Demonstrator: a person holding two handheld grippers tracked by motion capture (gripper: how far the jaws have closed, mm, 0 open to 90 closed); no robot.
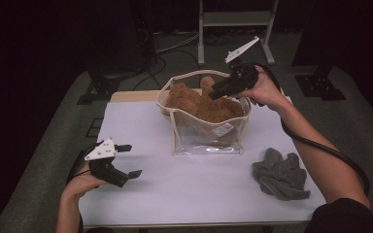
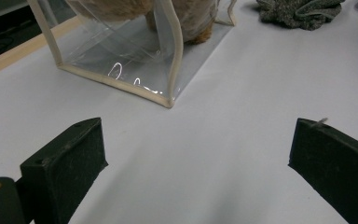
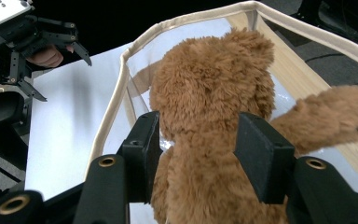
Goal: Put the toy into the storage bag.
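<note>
While the right tool (image 1: 217, 92) is reaching down into the clear bag (image 1: 209, 141) at the far side of the counter (image 1: 175, 194), its two black jaws are standing on either side of the brown plush bear (image 3: 205, 116), which is sitting inside that bag. Seen along the right tool's own jaws, the pads are lying against the fur at the narrow part below the head, though I cannot tell whether they are actually pressing in or merely flanking it (the pile is deep enough to hide any gap). Judging by its look, the bear is going to handle as something light, soft and squashy, not fragile and not slippery, so a hold around the neck or upper body should be taking it well; a limb would likely just stretch and dangle. The bag's thin walls are looking floppy and may be dragged along with the bear. Meanwhile the left tool (image 1: 126, 161) is hovering low over the near-left counter, released, jaws wide with nothing between them. A grey knitted cloth (image 1: 280, 174) is lying near the right edge.
</note>
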